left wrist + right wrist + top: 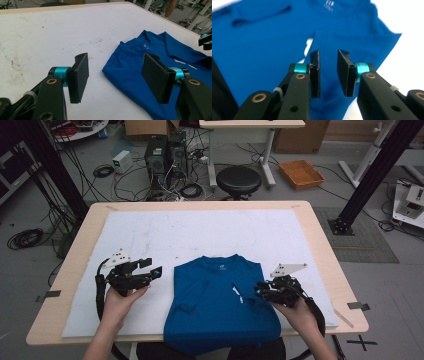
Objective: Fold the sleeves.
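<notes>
Tabletop w/ white mat; blue T-shirt at near edge, centred, long axis front-to-back, hem hanging over. Right gripper nearer, right over folded right side, jaws slightly parted, nothing pinched. Left gripper off shirt's left edge, wide apart, empty.

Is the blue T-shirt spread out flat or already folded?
Partly folded. On the blue T-shirt both sleeves are turned inward over the body, and its lower end hangs over the table edge.

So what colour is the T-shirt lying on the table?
Blue short-sleeved cotton T-shirt, with a small white mark on it; clearest in the high view.
</notes>
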Tool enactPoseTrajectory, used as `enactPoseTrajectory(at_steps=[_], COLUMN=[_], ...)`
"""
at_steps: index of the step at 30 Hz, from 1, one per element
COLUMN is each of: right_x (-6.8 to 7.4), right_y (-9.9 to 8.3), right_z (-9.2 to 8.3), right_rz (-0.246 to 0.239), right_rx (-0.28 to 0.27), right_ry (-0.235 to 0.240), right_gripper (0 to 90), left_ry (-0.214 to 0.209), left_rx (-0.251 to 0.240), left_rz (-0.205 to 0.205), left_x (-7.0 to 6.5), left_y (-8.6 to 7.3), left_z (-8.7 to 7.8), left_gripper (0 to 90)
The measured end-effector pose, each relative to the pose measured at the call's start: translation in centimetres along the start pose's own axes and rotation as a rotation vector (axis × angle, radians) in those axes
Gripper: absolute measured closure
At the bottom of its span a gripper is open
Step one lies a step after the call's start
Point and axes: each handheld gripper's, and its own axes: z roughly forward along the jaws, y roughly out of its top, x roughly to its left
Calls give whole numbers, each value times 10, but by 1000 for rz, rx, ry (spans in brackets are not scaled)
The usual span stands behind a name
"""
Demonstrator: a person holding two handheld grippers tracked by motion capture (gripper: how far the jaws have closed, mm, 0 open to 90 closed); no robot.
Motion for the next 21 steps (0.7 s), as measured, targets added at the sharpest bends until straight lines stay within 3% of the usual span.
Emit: enactPoseTrajectory(at_steps=[6, 12, 16, 17, 19, 21], right_x=[11, 21, 21, 18, 16, 8], right_y=[-8, -6, -4, -2, 0, 7], right_z=[19, 30, 32, 28, 26, 16], right_rz=[-66, -105, -104, -89, -82, -50], right_rx=[77, 93, 64, 18, -2, -83], right_ry=[-5, -2, 0, -8, -8, -28], right_gripper=[748, 747, 724, 690, 669, 601], left_ry=[-2, 2, 0, -1, -4, -5], left_rx=[5, 5, 5, 8, 6, 12], left_rz=[-3, -10, -9, -8, -2, 9], left_x=[-1, 0, -1, -2, -3, -4], left_y=[-1, -1, -1, -1, 0, 1], left_z=[1, 2, 4, 4, 5, 6], left_gripper=[382, 371, 366, 356, 347, 318])
